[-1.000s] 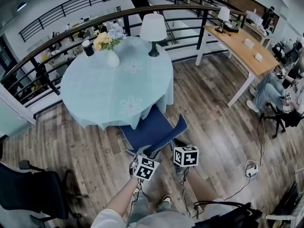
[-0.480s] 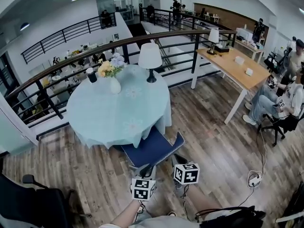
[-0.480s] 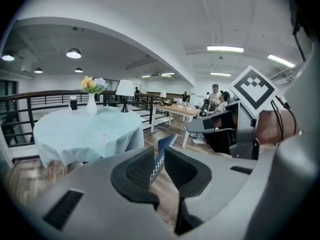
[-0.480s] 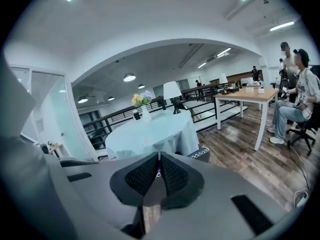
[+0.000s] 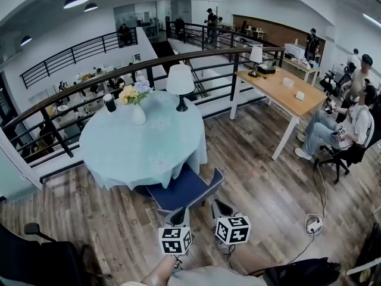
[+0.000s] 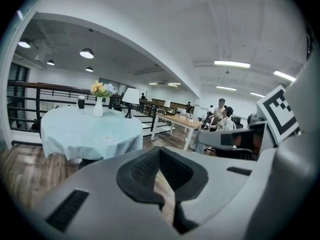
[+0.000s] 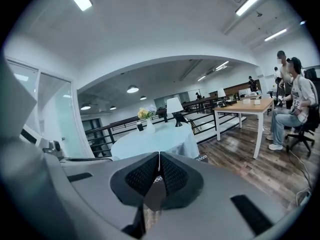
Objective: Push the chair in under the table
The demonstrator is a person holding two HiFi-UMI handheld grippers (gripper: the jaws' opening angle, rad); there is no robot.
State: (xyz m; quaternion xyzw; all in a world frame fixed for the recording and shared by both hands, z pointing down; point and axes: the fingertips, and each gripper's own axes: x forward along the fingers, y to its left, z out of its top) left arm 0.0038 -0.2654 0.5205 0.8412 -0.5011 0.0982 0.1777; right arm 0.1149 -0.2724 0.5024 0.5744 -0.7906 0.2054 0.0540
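A blue padded chair (image 5: 183, 188) stands with its front part beneath the round table's pale blue cloth (image 5: 140, 151); its near edge sticks out towards me. My left gripper (image 5: 179, 217) and right gripper (image 5: 221, 208) hover side by side just short of that edge, touching nothing. Both are shut and empty. In the left gripper view, the left gripper's (image 6: 160, 152) pads meet, with the table (image 6: 90, 131) ahead to the left. The right gripper (image 7: 159, 157) points at the table (image 7: 155, 140) too.
A flower vase (image 5: 138, 113), a white lamp (image 5: 180, 82) and a dark cup (image 5: 109, 103) stand on the table. A black railing (image 5: 71, 94) curves behind it. A wooden desk (image 5: 278, 91) and seated people (image 5: 351, 127) are at right, a power strip (image 5: 314, 224) on the floor, a black office chair (image 5: 36, 258) at lower left.
Both grippers have drawn back from the chair's near edge towards me and risen. The head view has lifted and takes in more of the room.
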